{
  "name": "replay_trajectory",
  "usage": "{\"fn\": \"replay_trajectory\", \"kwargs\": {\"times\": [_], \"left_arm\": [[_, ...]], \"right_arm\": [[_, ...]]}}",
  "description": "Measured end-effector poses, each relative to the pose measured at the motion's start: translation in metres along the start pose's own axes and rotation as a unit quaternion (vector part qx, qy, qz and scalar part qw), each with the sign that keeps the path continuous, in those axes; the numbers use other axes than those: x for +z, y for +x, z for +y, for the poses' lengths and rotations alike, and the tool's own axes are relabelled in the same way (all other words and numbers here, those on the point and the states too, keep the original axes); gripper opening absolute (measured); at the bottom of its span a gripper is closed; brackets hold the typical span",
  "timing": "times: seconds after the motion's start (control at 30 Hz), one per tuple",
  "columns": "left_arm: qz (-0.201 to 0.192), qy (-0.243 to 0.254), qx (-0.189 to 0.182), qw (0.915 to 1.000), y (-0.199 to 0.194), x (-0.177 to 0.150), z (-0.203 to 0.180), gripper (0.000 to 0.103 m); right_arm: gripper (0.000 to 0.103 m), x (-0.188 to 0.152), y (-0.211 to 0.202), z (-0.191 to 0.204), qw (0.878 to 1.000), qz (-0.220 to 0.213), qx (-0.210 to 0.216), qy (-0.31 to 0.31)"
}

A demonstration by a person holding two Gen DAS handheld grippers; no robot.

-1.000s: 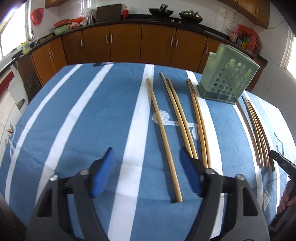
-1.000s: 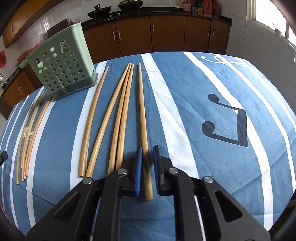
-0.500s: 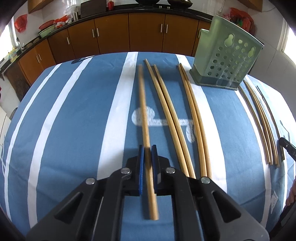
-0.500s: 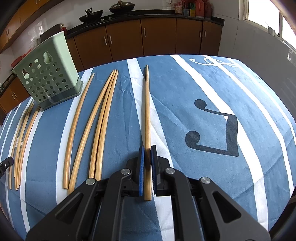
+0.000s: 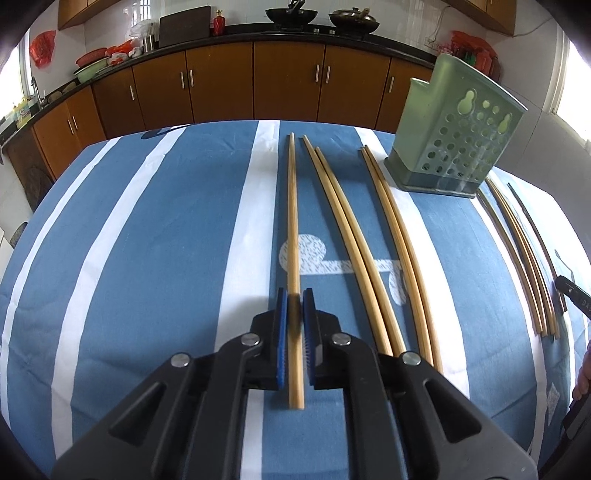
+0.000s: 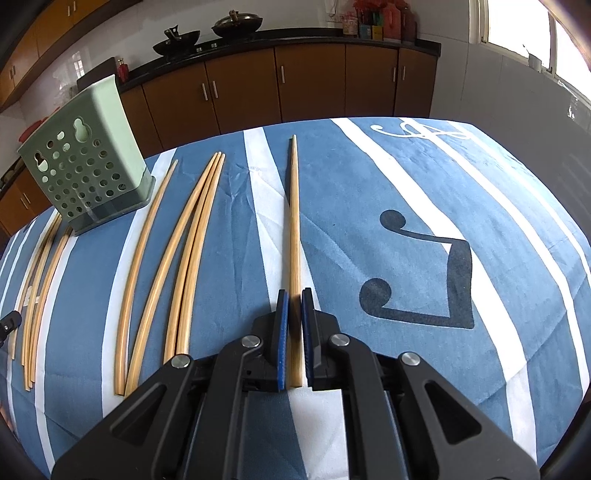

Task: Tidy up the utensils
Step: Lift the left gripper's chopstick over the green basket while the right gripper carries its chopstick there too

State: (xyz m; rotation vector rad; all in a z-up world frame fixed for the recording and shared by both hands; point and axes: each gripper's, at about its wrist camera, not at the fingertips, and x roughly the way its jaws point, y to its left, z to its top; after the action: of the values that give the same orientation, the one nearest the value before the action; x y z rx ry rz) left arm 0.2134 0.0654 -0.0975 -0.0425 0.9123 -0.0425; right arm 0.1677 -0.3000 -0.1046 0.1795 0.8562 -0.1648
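1 chopstick (image 5: 292, 221) in each tongs (image 5: 294, 306)

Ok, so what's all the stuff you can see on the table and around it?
utensil holder: one, pale green with holes, standing on the table between two sets of chopsticks
loose chopsticks: eight, light wood, four lying on each side of the holder
held chopsticks: two, light wood, one in each gripper
tablecloth: one, blue with white stripes, covering the table
cabinets: a row, brown, behind the table
woks: two, dark, on the counter
left gripper: one, black with blue pads, shut on a chopstick
right gripper: one, black with blue pads, shut on a chopstick
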Motion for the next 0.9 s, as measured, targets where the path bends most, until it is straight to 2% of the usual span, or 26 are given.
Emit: {"fn": "replay_trajectory", "kwargs": {"times": [0.47, 0.53, 0.9], "left_arm": [[0.002, 0.004, 0.003, 1.0000, -0.016, -0.022, -0.001, 0.008], [0.005, 0.005, 0.007, 1.0000, -0.020, -0.021, 0.000, 0.008], [-0.097, 0.016, 0.016, 0.9950, -0.093, 0.009, 0.004, 0.008]], "right_arm": [[0.008, -0.014, -0.013, -0.004, 1.000, 0.004, 0.011, 0.001], [0.008, -0.013, -0.023, -0.007, 1.000, -0.011, 0.013, 0.004], [0.008, 0.016, -0.089, -0.017, 0.992, -0.122, 0.015, -0.001]]}}
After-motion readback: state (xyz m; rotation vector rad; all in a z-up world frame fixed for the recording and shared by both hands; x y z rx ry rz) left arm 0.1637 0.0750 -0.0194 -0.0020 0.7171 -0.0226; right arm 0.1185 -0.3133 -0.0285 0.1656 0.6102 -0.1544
